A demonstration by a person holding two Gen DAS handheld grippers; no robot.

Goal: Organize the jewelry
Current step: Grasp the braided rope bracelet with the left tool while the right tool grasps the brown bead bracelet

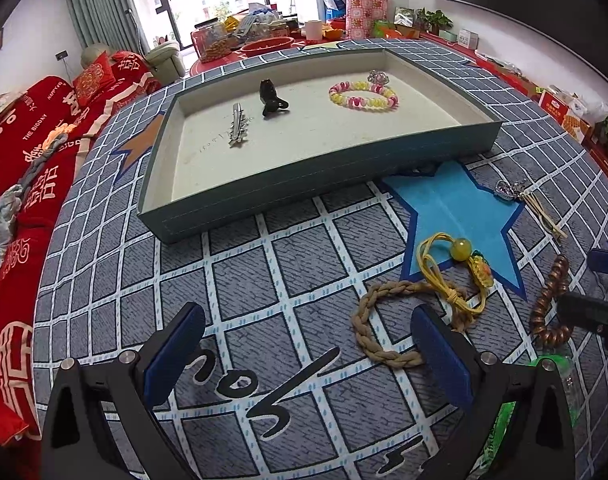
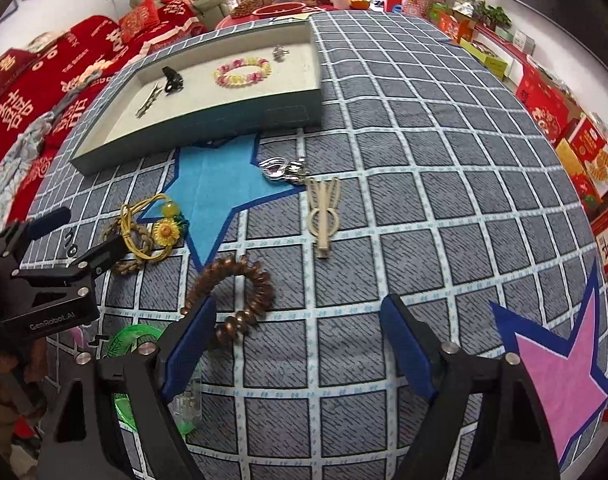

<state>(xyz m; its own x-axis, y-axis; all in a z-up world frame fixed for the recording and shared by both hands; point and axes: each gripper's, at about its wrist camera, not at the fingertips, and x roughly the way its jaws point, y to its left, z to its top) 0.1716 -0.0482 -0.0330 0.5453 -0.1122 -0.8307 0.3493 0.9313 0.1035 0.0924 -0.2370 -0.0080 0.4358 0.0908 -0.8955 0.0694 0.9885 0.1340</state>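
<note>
A shallow teal tray (image 1: 324, 168) (image 2: 208, 118) holds a silver hair clip (image 1: 238, 126), a black claw clip (image 1: 270, 98), a pink-yellow bead bracelet (image 1: 363, 95) and a small silver piece (image 1: 377, 77). On the cloth lie a tan braided band (image 1: 378, 332), a yellow cord with a sunflower charm (image 1: 456, 268) (image 2: 166, 232), a copper spiral hair tie (image 2: 240, 292) (image 1: 550, 304), a cream hair clip (image 2: 323, 212) and a silver brooch (image 2: 282, 169). My left gripper (image 1: 308, 352) is open and empty, right finger beside the braided band. My right gripper (image 2: 300, 344) is open and empty, left finger by the spiral tie.
The surface is a grey grid-patterned cloth (image 1: 264, 264) with blue (image 2: 216, 184) and pink (image 2: 560, 364) star patches. A green plastic item (image 2: 136, 344) lies at its near edge. A red sofa (image 1: 28, 152) is on the left, red boxes (image 2: 576, 148) on the right.
</note>
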